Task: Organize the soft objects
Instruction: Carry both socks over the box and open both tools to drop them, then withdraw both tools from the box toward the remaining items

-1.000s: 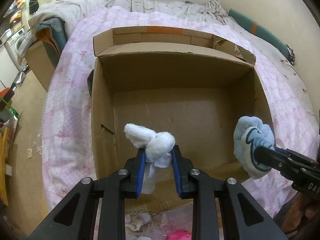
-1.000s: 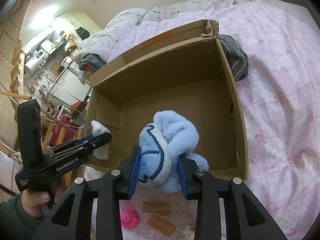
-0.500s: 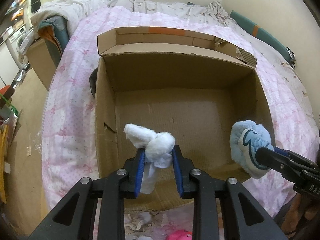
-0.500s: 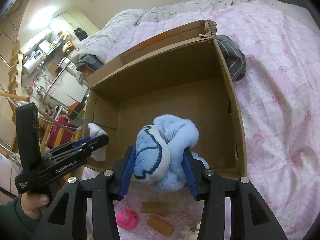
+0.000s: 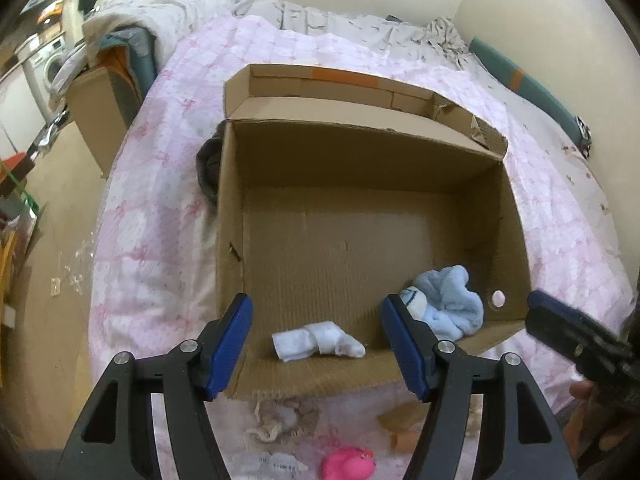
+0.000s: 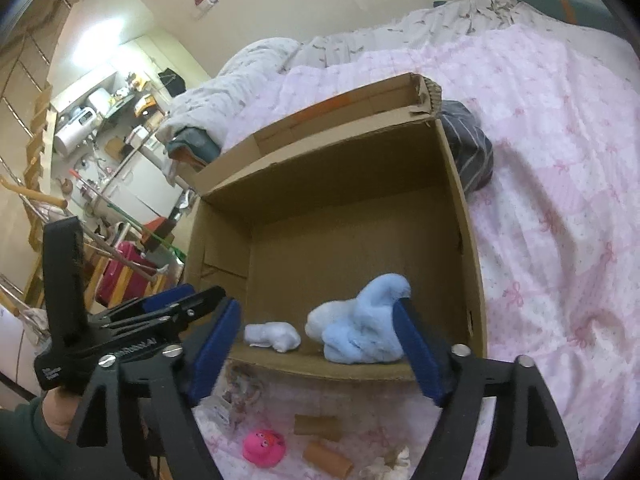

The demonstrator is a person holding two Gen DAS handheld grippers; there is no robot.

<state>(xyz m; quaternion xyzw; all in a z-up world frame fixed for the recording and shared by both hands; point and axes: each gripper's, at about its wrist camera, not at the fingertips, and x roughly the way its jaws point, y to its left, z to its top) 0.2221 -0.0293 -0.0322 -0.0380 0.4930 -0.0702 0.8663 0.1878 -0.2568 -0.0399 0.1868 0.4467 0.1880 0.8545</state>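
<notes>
Both hand-held grippers, left (image 5: pixel 316 344) and right (image 6: pixel 320 350), have just been opening, jaws apart, nothing between. White sock (image 5: pixel 318 340) and blue plush (image 5: pixel 448 304) are lying near the cardboard box's (image 5: pixel 360 152) front wall; I'd be lifting straight out to avoid snagging.

Both pictures are soft, warm and rather dim, with a yellowish indoor cast. The brightest spot is a ceiling light (image 6: pixel 100 32) glaring white in the far room of the right wrist view. The cardboard box (image 5: pixel 516 216) keeps its far inner wall in shadow. Fisheye bending curves the bed's pink quilt (image 5: pixel 160 184), and black corners ring each frame. Fine detail looks smeared throughout.
</notes>
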